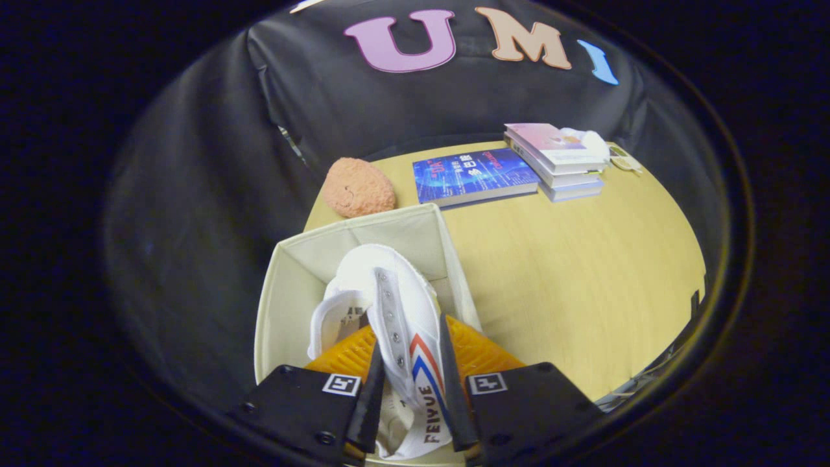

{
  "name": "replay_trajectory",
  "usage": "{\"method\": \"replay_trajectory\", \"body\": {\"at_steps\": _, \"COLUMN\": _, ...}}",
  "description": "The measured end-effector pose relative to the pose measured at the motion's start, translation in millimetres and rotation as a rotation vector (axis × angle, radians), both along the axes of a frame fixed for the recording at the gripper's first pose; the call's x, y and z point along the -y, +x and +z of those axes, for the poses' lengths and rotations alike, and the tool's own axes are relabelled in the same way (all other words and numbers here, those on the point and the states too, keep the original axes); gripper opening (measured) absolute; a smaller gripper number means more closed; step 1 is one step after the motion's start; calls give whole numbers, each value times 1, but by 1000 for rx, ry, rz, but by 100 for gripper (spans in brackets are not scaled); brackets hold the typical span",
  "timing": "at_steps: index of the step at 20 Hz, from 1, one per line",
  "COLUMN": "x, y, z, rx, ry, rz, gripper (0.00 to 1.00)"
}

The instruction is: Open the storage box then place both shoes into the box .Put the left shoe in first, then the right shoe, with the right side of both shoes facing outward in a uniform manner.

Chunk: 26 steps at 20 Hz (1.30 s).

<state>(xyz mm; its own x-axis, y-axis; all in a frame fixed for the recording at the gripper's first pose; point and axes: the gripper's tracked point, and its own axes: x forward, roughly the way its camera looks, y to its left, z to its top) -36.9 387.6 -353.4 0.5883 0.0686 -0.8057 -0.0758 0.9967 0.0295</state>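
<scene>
Shoe point(395, 305), white with a grey eyelet strip and red and blue stripes along its side, hung toe-first into the open storage box point(285, 285). Its toe cap pointed away from the camera and down into the box, while the heel end lay close under the lens. The gripper point(410, 363) was held above the box and tilted downward, looking along the shoe into the box's interior. Its two fingers stood on either side of the shoe's upper, the left one against the tongue and eyelet side and the right one against the striped side, so that they pinched the shoe between them. The fingers were drawn close together, with only the shoe's thin upper filling the gap.

The box, made of pale cream fabric, sat at the near left corner of the wooden table point(583, 272), its mouth open upward. Whether the shoe's toe touched the box's floor could not be told. Just beyond the far wall of the box lay a pinkish, rough-textured plush object point(358, 188). To its right a blue book point(473, 175) lay flat on the table, and farther right stood a small stack of books point(561, 159) with something white point(587, 139) behind it.
</scene>
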Motion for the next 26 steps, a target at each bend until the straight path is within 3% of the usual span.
{"method": "replay_trajectory", "body": {"at_steps": 4, "x": -5, "y": 11, "z": 40, "rx": 97, "ry": 89, "rz": 4, "gripper": 66}}
{"method": "replay_trajectory", "body": {"at_steps": 9, "x": 38, "y": 28, "z": 97, "rx": 238, "ry": 127, "rz": -34, "gripper": 99}}
{"method": "replay_trajectory", "body": {"at_steps": 16, "x": 122, "y": 51, "z": 202, "rx": 543, "ry": 140, "rz": -53, "gripper": 99}}
{"method": "replay_trajectory", "body": {"at_steps": 21, "x": 171, "y": 55, "z": 279, "rx": 757, "ry": 100, "rz": 3, "gripper": 98}}
{"method": "replay_trajectory", "body": {"at_steps": 26, "x": 207, "y": 74, "z": 321, "rx": 870, "ry": 105, "rz": 26, "gripper": 98}}
